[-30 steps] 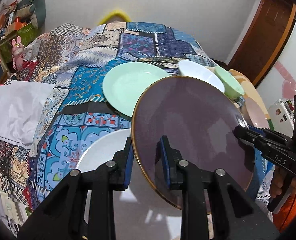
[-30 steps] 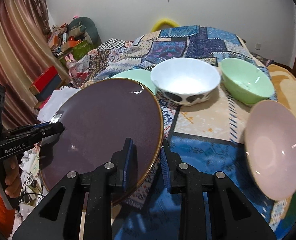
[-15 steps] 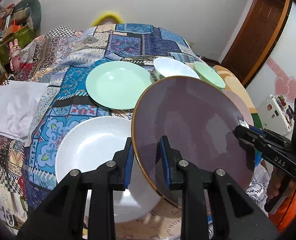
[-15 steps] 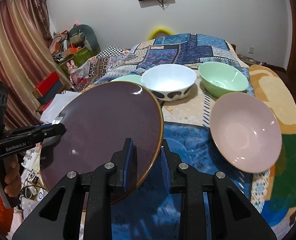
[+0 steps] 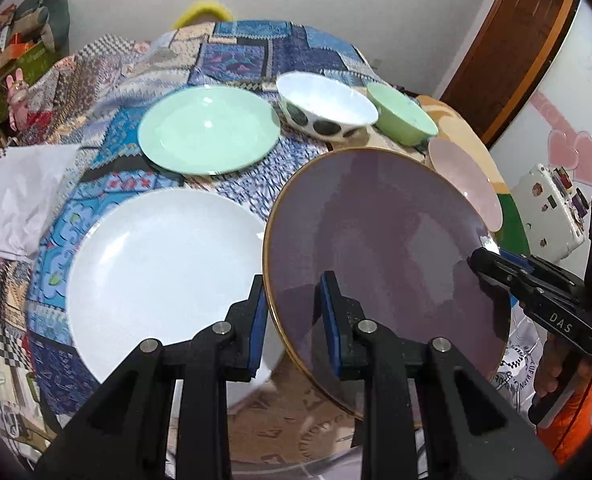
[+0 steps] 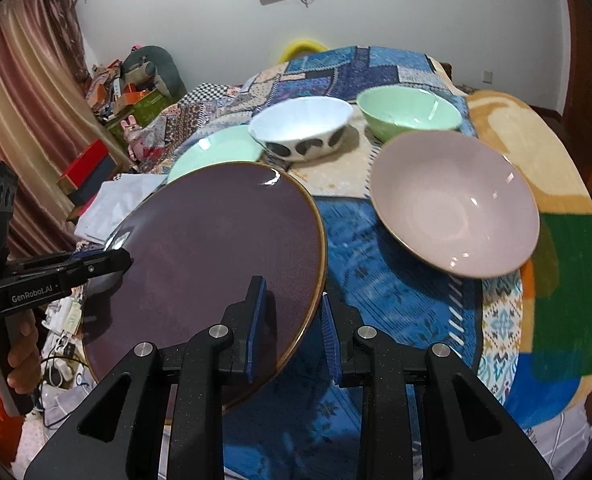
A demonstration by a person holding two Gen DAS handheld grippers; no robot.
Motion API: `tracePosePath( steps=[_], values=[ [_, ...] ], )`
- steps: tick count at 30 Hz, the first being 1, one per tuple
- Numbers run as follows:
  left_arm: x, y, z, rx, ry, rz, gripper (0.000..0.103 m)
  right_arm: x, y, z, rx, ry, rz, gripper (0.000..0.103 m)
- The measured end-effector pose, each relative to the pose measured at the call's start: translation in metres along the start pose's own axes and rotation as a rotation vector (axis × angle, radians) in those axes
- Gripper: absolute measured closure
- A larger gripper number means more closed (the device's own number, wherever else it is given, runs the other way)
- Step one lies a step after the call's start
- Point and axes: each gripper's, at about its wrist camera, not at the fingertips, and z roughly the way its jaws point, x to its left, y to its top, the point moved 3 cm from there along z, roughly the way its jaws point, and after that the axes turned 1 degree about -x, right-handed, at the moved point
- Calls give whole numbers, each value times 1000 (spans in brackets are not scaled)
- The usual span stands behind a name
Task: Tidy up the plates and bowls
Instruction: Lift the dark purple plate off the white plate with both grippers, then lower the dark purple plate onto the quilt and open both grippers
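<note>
A dark purple plate with a gold rim (image 5: 384, 264) is held in the air between both grippers, off the bed's near edge. My left gripper (image 5: 293, 312) is shut on its left rim. My right gripper (image 6: 291, 316) is shut on its right rim (image 6: 215, 264); that gripper also shows at the right of the left wrist view (image 5: 496, 264). On the patchwork bedspread lie a white plate (image 5: 155, 260), a mint green plate (image 5: 207, 134), a white bowl with black spots (image 5: 324, 108), a green bowl (image 6: 408, 114) and a pink bowl (image 6: 456, 204).
The bed (image 6: 556, 208) has a patchwork cover. A white cloth (image 5: 15, 196) lies at its left side. Boxes and toys (image 6: 131, 92) are piled by the curtain. A wooden door (image 5: 512, 40) stands at the right. Cables litter the floor (image 6: 59, 360).
Both grippers have drawn back and up from the bed with the purple plate held between them. More of the white plate and pink bowl has come into view.
</note>
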Motion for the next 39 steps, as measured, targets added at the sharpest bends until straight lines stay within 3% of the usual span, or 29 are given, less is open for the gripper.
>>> tracePosePath(
  steps=[19,27,32,35,39],
  values=[
    [-14,10,66,109,-3,26,78,-36,-12,23,54,-36,93,79],
    [-11,18,73,99,36,49,78,-38,-10,29,69,-30,86,79],
    [-15,25,63,67,-3,69,78,-37,-7,29,82,-54,63,76],
    [-19,27,53,28,29,87,78,-36,-7,23,74,-73,47,76],
    [-21,24,41,15,34,83,75,-32,-4,4,40,-79,33,68]
  ],
)
